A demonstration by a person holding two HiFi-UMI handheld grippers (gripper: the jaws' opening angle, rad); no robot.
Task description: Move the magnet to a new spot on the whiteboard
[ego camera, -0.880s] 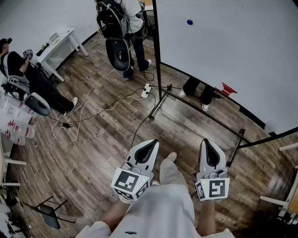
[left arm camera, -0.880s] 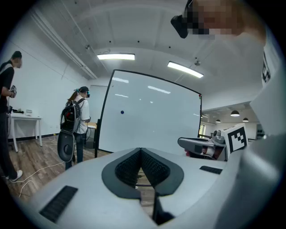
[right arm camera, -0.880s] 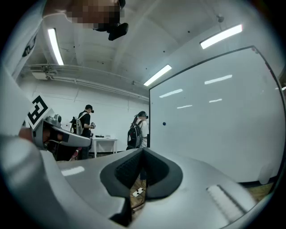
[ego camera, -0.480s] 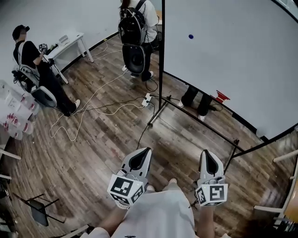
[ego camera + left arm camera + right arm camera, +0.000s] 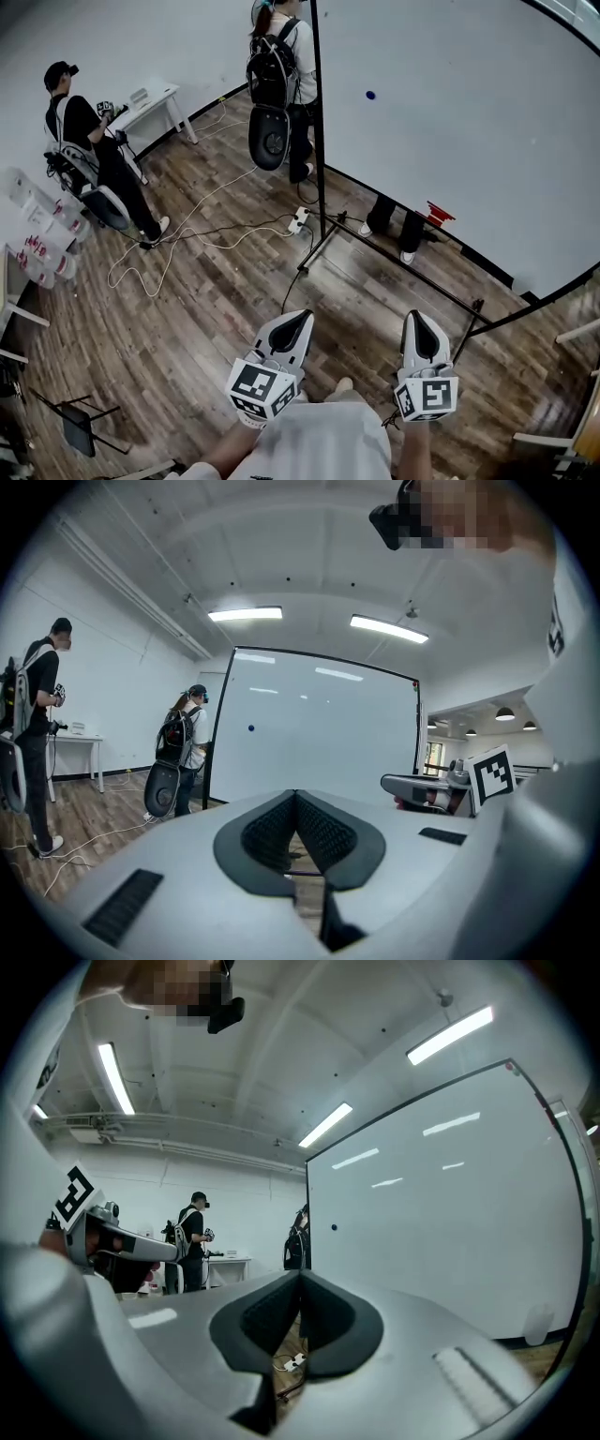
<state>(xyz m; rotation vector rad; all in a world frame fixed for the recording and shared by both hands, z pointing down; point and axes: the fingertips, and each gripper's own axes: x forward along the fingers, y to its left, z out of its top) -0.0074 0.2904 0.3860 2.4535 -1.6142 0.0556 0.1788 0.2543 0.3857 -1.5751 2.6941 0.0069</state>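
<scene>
Standing back from the whiteboard (image 5: 469, 141), the person holds the left gripper (image 5: 295, 326) and right gripper (image 5: 419, 328) low, both pairs of jaws pressed together on nothing. The blue magnet (image 5: 370, 95) sits high on the board, far off. The approach hasn't begun; walking closer and opening one gripper likely comes next.

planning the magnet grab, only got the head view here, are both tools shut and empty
Observer: In the left gripper view the left tool has its jaws together, with nothing between them.
Operator: and the right one
Observer: The right tool is shut and empty too, in its own view.
Operator: does either tool camera see the magnet
Observer: Both do: the blue magnet sits on the whiteboard, well beyond the jaws.
</scene>
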